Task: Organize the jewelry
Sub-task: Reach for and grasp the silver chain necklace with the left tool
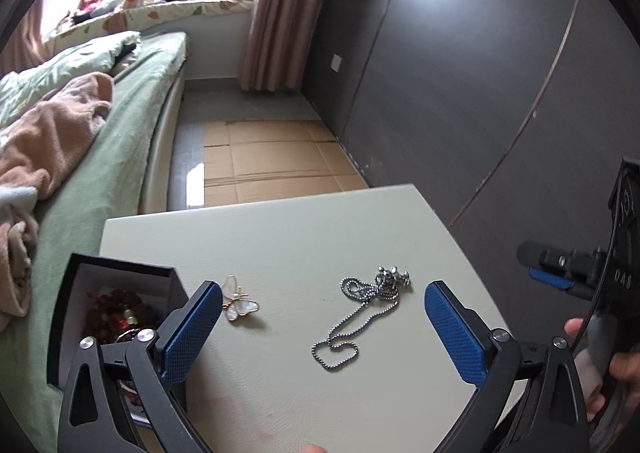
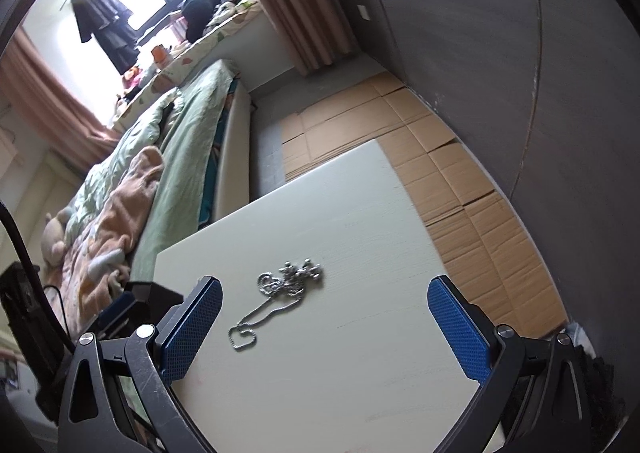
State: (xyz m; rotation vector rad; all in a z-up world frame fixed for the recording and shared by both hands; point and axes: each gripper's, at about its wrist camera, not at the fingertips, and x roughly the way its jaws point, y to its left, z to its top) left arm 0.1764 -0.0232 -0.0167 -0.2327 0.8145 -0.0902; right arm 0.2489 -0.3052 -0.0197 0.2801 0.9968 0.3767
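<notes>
A silver ball-chain necklace (image 1: 362,311) with a metal pendant lies in a loose heap on the white table (image 1: 280,237); it also shows in the right wrist view as the necklace (image 2: 280,293). A butterfly brooch (image 1: 239,301) with pearly wings rests to its left. At the table's left edge stands a black open box (image 1: 116,273) with red beads inside. My left gripper (image 1: 322,327) is open, hovering just above the table with the necklace between its blue pads. My right gripper (image 2: 324,327) is open too, nothing held, the necklace lying near its left finger.
A bed (image 1: 100,141) with green sheets and a pink blanket runs along the left. Flattened cardboard (image 1: 272,157) covers the floor beyond the table. A dark wardrobe wall (image 1: 460,93) stands on the right. A person's hand (image 1: 616,365) holds the right gripper's handle at the right edge.
</notes>
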